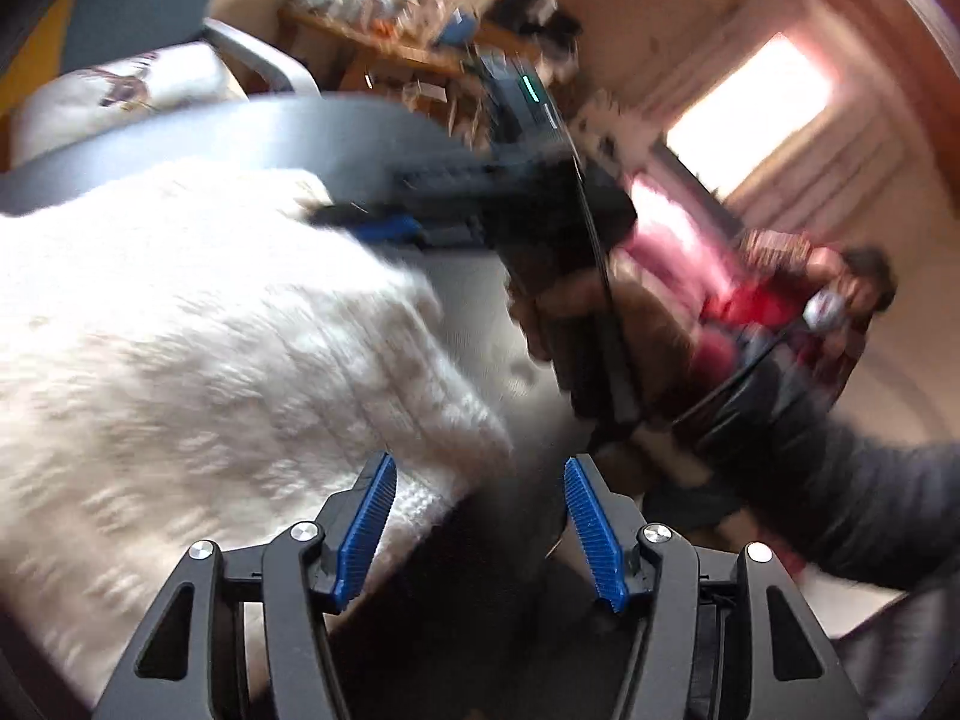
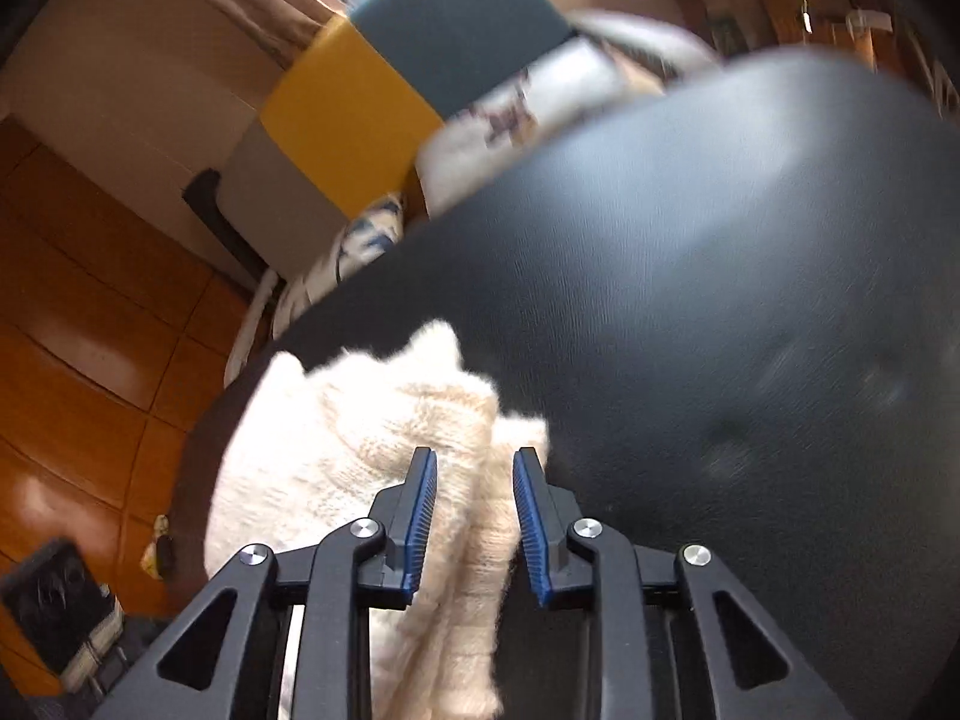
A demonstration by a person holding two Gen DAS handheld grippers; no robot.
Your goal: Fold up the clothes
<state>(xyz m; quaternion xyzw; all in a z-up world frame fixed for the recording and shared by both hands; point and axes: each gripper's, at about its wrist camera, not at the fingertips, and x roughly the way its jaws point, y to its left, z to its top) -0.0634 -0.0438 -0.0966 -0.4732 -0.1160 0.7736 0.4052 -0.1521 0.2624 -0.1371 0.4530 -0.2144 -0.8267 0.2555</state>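
On the dark round surface, a fluffy white knitted garment is seen partly folded; smoothing is judged left. At six o'clock, the left hand-held gripper is spread empty; the right hand-held gripper is parted around a fold, unpinched.

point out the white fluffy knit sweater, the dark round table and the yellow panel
white fluffy knit sweater (image 1: 198, 324): left wrist view, middle of its body
dark round table top (image 2: 690, 276): right wrist view, bare surface
yellow panel (image 2: 342, 120): right wrist view, its centre
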